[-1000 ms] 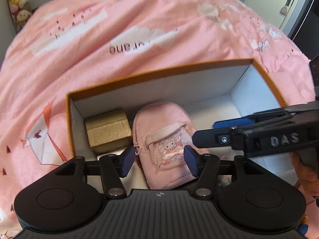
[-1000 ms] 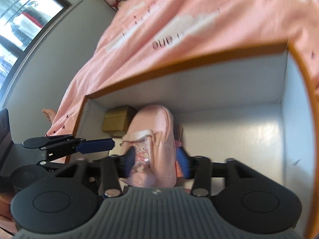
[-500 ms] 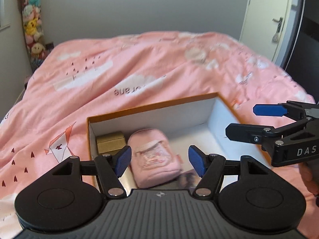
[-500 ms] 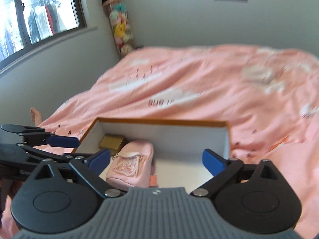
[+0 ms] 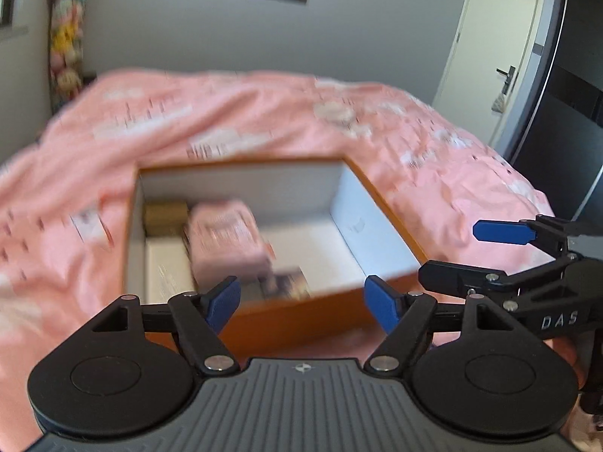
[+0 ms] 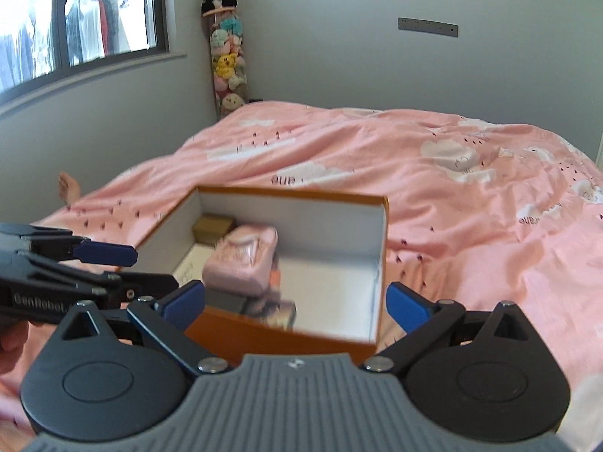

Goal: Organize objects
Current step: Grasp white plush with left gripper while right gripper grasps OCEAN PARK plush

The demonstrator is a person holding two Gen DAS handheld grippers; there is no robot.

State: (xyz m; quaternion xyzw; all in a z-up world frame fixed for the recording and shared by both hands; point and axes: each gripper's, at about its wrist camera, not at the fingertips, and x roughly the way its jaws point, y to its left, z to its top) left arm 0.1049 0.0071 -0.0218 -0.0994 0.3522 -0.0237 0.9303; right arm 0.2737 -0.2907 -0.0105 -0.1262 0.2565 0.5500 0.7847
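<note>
An orange box point(image 5: 384, 203) point(image 6: 301, 194) with white inside walls lies open on the pink bed. A small pink backpack point(image 5: 224, 239) point(image 6: 243, 260) lies in it, beside a gold box point(image 5: 166, 214) point(image 6: 213, 228) in the far left corner. Flat printed items point(image 5: 286, 282) point(image 6: 269, 310) lie near the front wall. My left gripper point(image 5: 303, 299) is open and empty above the box's front edge. My right gripper point(image 6: 296, 303) is open and empty, also above the front edge. Each gripper shows in the other's view, the right one point(image 5: 501, 248) and the left one point(image 6: 105, 263).
The pink quilt point(image 6: 433, 173) covers the whole bed. A tall tube of plush toys point(image 6: 226, 56) stands in the far corner under a window point(image 6: 75, 19). A door point(image 5: 497, 45) is at the right. A bare foot point(image 6: 68, 188) shows beside the bed.
Both grippers have pulled back and up out of the box. The right gripper let go of the pink backpack, which now lies in the box, and opened wide.
</note>
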